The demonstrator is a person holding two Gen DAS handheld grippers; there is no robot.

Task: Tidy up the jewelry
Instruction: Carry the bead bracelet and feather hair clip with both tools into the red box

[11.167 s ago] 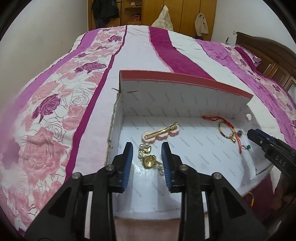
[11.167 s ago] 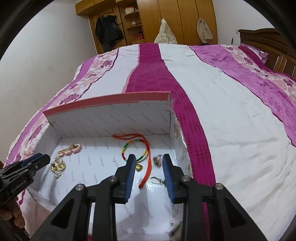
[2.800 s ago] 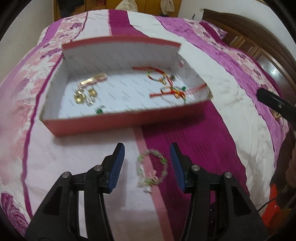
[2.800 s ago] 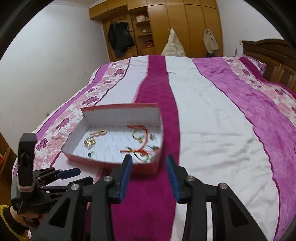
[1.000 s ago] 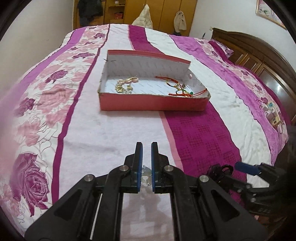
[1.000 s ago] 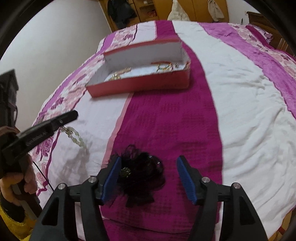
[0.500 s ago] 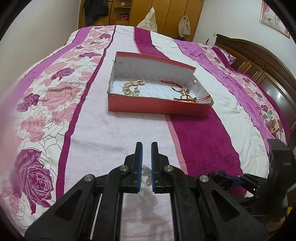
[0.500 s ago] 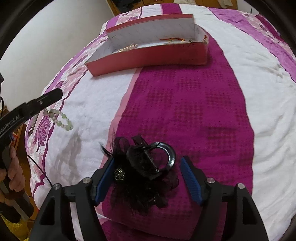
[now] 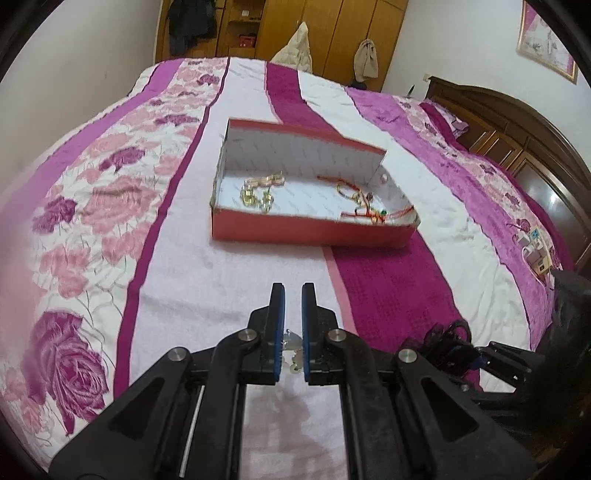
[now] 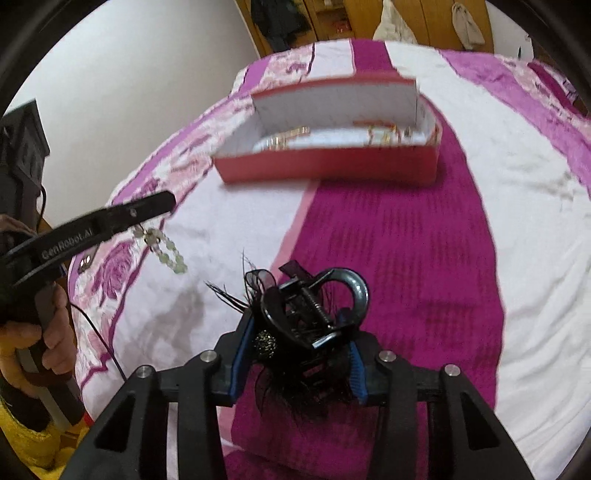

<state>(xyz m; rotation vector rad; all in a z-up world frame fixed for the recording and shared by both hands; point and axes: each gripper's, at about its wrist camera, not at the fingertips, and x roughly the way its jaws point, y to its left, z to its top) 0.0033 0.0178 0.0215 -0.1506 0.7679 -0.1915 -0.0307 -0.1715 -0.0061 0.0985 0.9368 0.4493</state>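
Note:
A red box (image 9: 310,232) with a white inside lies on the bed and holds gold pieces (image 9: 258,190) at its left and red cord bracelets (image 9: 364,201) at its right. It also shows in the right wrist view (image 10: 332,166). My left gripper (image 9: 292,295) is shut on a pale bead bracelet (image 9: 291,350), which hangs from it above the bed in the right wrist view (image 10: 166,251). My right gripper (image 10: 299,354) is shut on a black feathered hair claw (image 10: 306,314), held above the magenta stripe, in front of the box.
The bed has a quilt (image 9: 388,288) with magenta, white and rose stripes. A dark wooden headboard (image 9: 517,129) is at the right and wooden wardrobes (image 9: 314,29) stand at the far wall. Small items (image 9: 535,254) lie near the bed's right edge.
My right gripper has closed on the black hair claw and lifted it off the bed. My left gripper stays shut on the bead bracelet and has moved closer to the box.

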